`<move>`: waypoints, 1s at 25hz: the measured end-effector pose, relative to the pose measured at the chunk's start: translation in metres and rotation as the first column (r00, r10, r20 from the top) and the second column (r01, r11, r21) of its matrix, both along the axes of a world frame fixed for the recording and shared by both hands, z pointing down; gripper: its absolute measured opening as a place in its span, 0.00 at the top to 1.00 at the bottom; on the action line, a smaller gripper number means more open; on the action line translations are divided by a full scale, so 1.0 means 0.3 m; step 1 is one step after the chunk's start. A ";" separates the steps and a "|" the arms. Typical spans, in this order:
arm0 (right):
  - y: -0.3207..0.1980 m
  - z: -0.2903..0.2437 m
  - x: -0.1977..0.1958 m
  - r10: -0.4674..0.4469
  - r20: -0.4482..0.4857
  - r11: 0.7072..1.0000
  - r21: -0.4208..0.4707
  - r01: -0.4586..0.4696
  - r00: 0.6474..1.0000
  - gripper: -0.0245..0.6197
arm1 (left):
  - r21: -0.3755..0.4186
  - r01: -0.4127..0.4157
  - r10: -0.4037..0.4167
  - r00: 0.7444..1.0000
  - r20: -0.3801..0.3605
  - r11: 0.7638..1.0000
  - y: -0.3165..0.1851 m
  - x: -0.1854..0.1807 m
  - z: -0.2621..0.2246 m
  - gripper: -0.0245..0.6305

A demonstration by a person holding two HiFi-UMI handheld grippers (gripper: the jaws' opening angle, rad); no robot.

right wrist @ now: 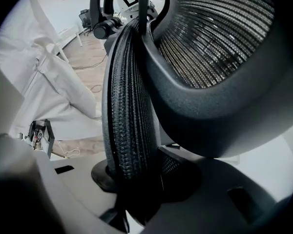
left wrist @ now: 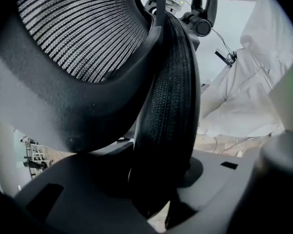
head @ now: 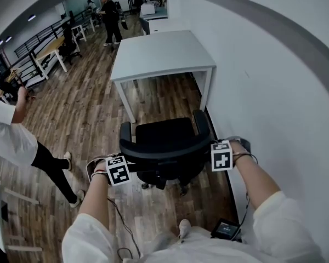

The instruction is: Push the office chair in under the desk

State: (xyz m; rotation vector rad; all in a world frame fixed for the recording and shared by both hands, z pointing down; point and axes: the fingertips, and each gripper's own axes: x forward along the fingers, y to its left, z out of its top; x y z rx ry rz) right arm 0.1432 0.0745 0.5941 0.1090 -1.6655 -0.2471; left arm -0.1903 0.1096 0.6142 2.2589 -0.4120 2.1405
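A black office chair (head: 167,138) stands on the wood floor just short of the white desk (head: 159,53), seat toward the desk and backrest toward me. My left gripper (head: 126,160) is at the backrest's left edge and my right gripper (head: 211,149) at its right edge. In the left gripper view the mesh backrest rim (left wrist: 168,106) runs between the jaws of the left gripper (left wrist: 156,179), which are shut on it. The right gripper view shows the same rim (right wrist: 129,106) clamped by the right gripper (right wrist: 136,189).
A white wall (head: 274,92) runs close along the right of chair and desk. A person (head: 11,141) stands at the left. More desks and people (head: 107,15) are far back. A small device (head: 226,229) hangs at my waist.
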 end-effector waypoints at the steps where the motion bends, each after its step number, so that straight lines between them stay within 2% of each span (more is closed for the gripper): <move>1: -0.009 0.001 0.010 0.006 -0.008 1.000 -0.001 -0.006 1.000 0.72 | 0.008 0.000 0.000 1.000 -0.002 1.000 -0.010 0.003 -0.006 0.71; 7: -0.039 -0.011 0.045 0.023 -0.019 1.000 -0.014 -0.024 1.000 0.72 | 0.005 -0.012 0.012 1.000 -0.006 1.000 -0.054 0.033 -0.024 0.71; 11: -0.094 0.004 0.091 0.062 -0.029 0.998 -0.011 -0.062 0.998 0.72 | 0.009 -0.034 0.034 0.999 -0.013 0.999 -0.132 0.065 -0.017 0.71; 19: -0.249 -0.023 0.086 0.068 -0.015 0.998 0.004 -0.068 0.998 0.72 | -0.003 -0.075 0.075 0.997 -0.023 0.997 -0.313 0.097 -0.025 0.72; 25: -0.319 -0.016 0.107 0.081 -0.018 0.997 0.006 -0.081 0.997 0.72 | -0.009 -0.076 0.076 0.997 -0.008 0.997 -0.391 0.097 -0.010 0.72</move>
